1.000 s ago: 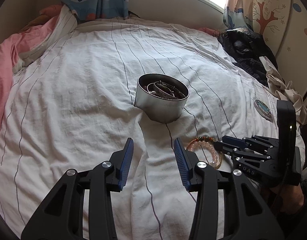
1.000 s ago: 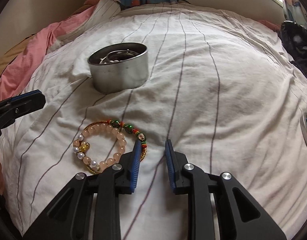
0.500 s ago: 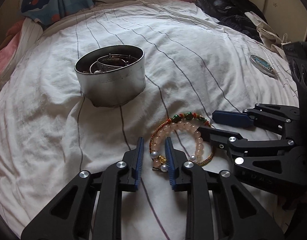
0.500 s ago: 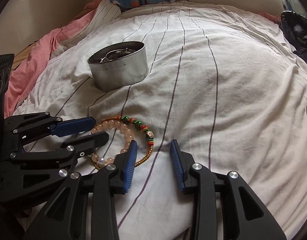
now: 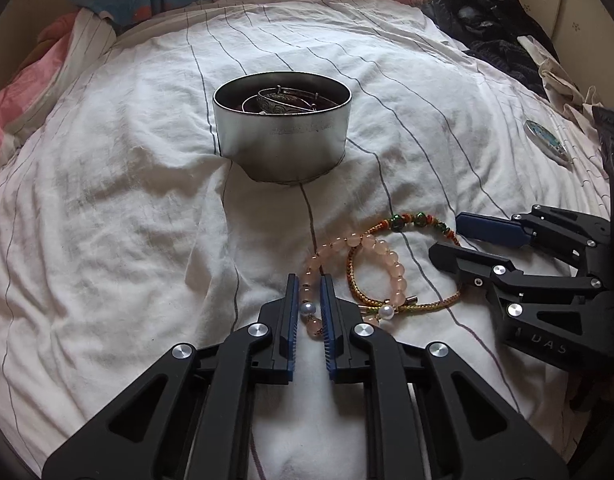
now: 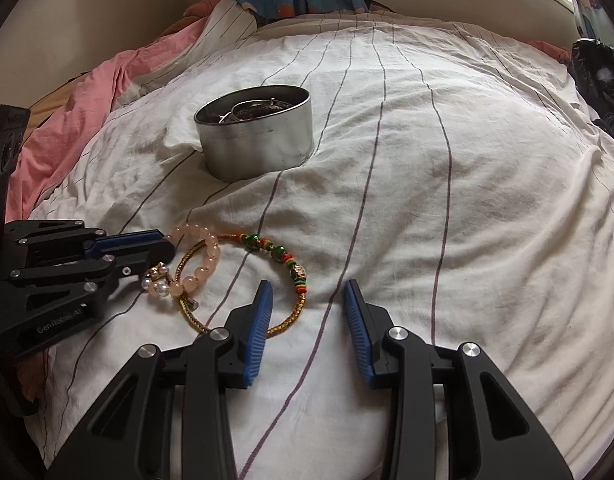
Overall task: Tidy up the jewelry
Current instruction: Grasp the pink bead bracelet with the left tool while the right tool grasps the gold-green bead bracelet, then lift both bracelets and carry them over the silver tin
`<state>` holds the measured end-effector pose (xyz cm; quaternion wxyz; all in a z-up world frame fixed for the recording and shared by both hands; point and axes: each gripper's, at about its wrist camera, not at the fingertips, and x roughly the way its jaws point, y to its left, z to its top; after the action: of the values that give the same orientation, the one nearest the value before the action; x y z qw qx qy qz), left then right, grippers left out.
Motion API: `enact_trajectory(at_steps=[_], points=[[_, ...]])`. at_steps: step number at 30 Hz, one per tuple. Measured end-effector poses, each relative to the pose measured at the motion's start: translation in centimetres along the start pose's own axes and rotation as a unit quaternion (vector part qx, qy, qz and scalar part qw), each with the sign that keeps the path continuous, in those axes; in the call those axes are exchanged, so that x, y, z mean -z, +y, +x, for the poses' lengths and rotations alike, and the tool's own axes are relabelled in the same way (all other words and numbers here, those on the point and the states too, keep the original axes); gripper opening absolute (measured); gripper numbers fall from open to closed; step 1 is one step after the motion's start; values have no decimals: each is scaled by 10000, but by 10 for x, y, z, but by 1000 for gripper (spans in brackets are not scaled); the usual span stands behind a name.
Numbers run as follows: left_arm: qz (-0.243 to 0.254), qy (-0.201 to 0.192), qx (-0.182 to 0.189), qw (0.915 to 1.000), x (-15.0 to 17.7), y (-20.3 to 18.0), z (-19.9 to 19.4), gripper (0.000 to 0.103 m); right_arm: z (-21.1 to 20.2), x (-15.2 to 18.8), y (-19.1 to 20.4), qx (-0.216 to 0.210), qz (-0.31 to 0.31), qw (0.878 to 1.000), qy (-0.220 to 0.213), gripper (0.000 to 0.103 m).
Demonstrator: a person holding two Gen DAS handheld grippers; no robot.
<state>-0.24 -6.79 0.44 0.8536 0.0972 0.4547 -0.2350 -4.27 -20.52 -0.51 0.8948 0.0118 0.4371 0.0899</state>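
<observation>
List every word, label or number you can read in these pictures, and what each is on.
"DAS": on the body of the right hand-held gripper, cut off at the start.
"GenRobot.AI": on the body of the left hand-held gripper, small but legible.
Engraved line on the wall of the tin: too faint to read.
Round lid on the bedsheet: printed design, no text legible.
</observation>
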Motion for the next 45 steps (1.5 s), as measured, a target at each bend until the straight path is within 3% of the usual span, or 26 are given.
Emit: enact_trajectory(at_steps=[4,6,14,19,28,40,45], points=[[-75,-26,59,10000,0,3,-3,7,0,1,8,-125,-197,9997,1,8],[-117,-68,65,9999,1,5,-7,7,-4,3,5,-203,-101,9997,-66,6],[-470,-131,197,9986,6,18,-8,9,-5,7,-16,-607,592,9964,-73,7],[-359,-82,231,9991,8,13,-2,18,1,8,-13,-478,506,9976,27,7],[-359,-296,-14,9989,14,5,-5,17,1,9,-9,-341,417,9985,18,7],[-370,-280,56,9989,14,5,-6,23,3,9,-5,-177,338,9992,69,7],[-358,-308,10,9989,13,3,-6,18,0,10,-1,-47,272,9996,-4,6]])
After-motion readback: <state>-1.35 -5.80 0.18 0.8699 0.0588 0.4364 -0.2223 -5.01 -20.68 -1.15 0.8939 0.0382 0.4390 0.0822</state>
